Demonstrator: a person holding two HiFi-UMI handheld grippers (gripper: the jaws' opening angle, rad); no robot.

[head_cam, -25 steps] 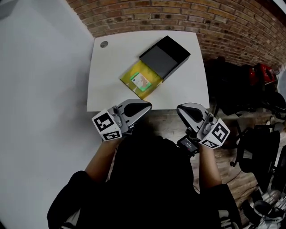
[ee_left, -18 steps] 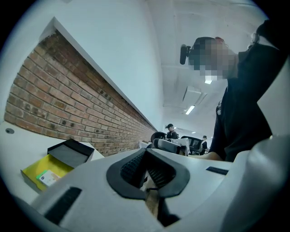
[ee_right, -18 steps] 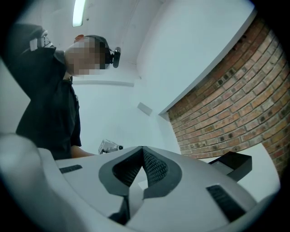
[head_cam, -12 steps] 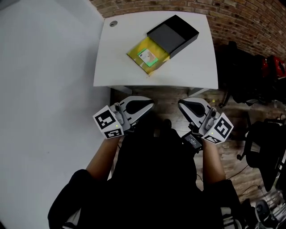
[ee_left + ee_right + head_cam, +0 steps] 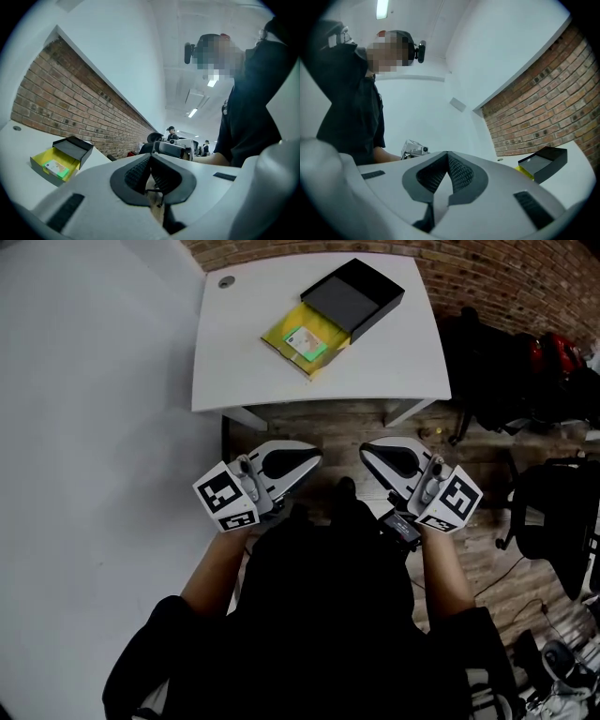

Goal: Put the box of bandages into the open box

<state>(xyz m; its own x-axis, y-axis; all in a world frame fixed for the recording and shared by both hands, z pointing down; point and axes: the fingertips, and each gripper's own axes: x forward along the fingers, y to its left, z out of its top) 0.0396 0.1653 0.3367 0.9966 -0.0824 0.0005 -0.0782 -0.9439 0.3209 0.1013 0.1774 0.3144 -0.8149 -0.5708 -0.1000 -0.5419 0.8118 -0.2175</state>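
White table (image 5: 394, 362): near strip and right part bare, open to approach from the near edge across wooden floor (image 5: 328, 432). Yellow box (image 5: 277, 334) and black box (image 5: 354, 298), touching, occupy the centre rear. White wall (image 5: 84, 427) bounds the left, brick wall (image 5: 506, 277) the rear; black chair (image 5: 553, 521) stands at right.

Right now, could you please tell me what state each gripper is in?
Left gripper: closed, holding nothing.
Right gripper: closed, holding nothing.
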